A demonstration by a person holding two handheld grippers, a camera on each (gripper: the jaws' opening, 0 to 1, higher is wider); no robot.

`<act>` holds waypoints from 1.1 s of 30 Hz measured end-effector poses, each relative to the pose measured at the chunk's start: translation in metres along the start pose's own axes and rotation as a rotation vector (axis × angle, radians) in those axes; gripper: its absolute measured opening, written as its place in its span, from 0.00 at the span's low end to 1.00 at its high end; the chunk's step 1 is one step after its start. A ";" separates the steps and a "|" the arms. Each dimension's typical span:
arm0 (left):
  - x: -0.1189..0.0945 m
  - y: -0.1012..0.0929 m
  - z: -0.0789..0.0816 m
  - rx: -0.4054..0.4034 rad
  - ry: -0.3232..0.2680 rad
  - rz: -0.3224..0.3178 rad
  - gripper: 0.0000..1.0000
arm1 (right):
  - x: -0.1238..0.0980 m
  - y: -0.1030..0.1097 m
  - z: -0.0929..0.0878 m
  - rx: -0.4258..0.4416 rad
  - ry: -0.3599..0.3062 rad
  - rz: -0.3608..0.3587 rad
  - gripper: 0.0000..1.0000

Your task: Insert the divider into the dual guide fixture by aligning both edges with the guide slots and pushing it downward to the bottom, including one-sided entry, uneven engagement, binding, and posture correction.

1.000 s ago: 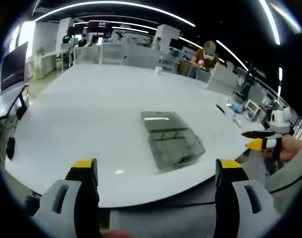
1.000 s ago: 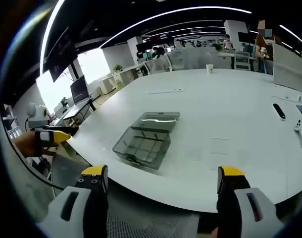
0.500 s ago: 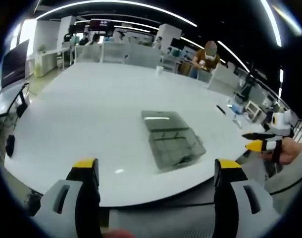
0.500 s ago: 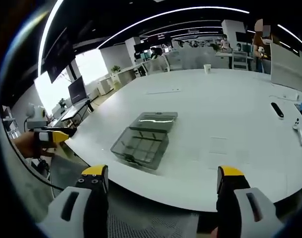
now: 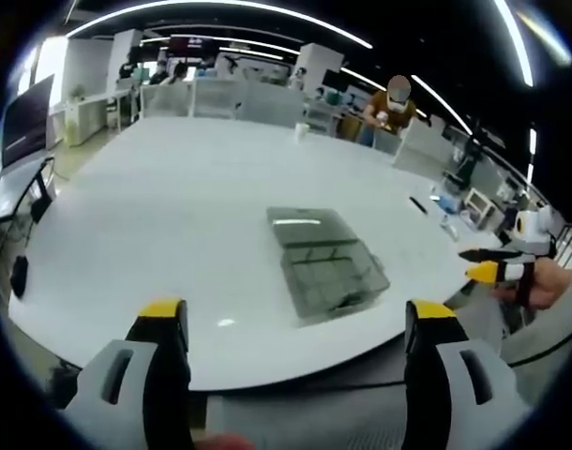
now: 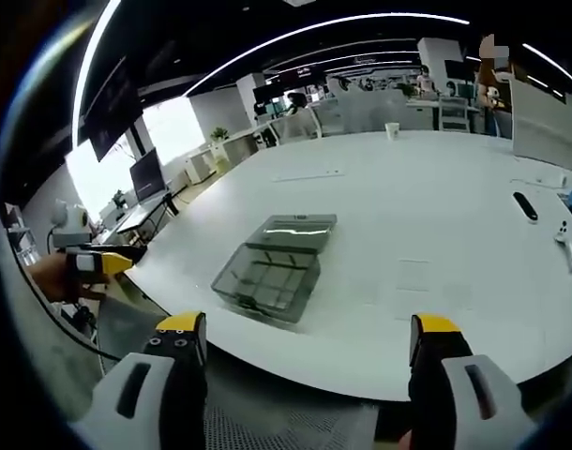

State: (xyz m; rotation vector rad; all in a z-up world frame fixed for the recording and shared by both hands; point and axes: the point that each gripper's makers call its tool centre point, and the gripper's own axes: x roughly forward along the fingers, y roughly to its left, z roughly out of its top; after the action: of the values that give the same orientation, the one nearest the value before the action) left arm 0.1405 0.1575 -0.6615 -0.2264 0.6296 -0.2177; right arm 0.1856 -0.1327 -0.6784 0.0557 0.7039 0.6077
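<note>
The place is a big open office. A very wide white counter (image 5: pixel 173 206) is in the middle, long strip lights (image 5: pixel 220 11) run on the dark ceiling, and desks with monitors (image 6: pixel 147 172) and partitions (image 5: pixel 216 98) stand behind.

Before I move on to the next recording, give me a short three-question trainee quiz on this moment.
1. True or false: the left tool is shut on the divider.
2. Multiple choice: where does the grey see-through tray sit? A) on the floor B) on the white table, near its close edge C) held up between both tools.
3. Fill in the gap: in the left gripper view, the right tool comes in from the ____ side, held in a person's hand.

Key: 1. False: its jaws stand wide apart with nothing between them. 2. B: it lies flat, with a flat grey panel against its far side. 3. right.
</note>
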 end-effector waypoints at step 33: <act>0.001 -0.004 0.002 0.004 0.005 -0.030 0.94 | 0.000 -0.002 0.001 0.006 -0.002 -0.014 0.86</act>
State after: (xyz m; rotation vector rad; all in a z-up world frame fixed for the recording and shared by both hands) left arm 0.1420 0.1535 -0.6595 -0.2315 0.6312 -0.2488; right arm 0.1870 -0.1339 -0.6778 0.0569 0.7035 0.5921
